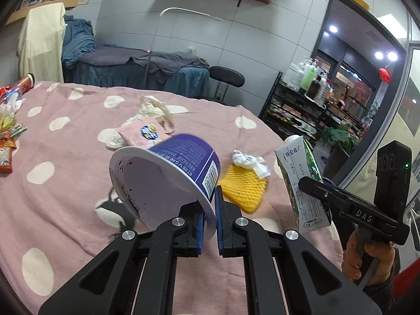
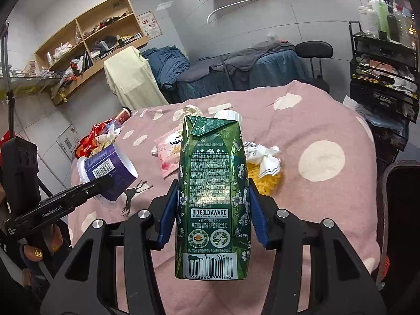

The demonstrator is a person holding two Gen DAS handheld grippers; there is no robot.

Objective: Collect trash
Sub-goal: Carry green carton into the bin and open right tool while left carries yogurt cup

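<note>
My left gripper (image 1: 210,218) is shut on the rim of a purple and white paper cup (image 1: 168,173), which hangs tilted above the pink spotted blanket (image 1: 65,157) with its mouth toward the camera. My right gripper (image 2: 214,204) is shut on an upright green milk carton (image 2: 212,183), with a blue pad on each side of it. The carton (image 1: 302,183) also shows at the right of the left wrist view, and the cup (image 2: 107,173) at the left of the right wrist view. Both are held off the bed.
On the blanket lie a yellow foam net (image 1: 244,189), crumpled white paper (image 1: 249,161), a pink packet (image 1: 147,134) and a crumpled bag (image 1: 155,110). Snack wrappers (image 1: 8,152) sit at the far left. A dark-rimmed container (image 2: 401,210) stands right of the bed, and a cart of bottles (image 1: 309,84) beyond it.
</note>
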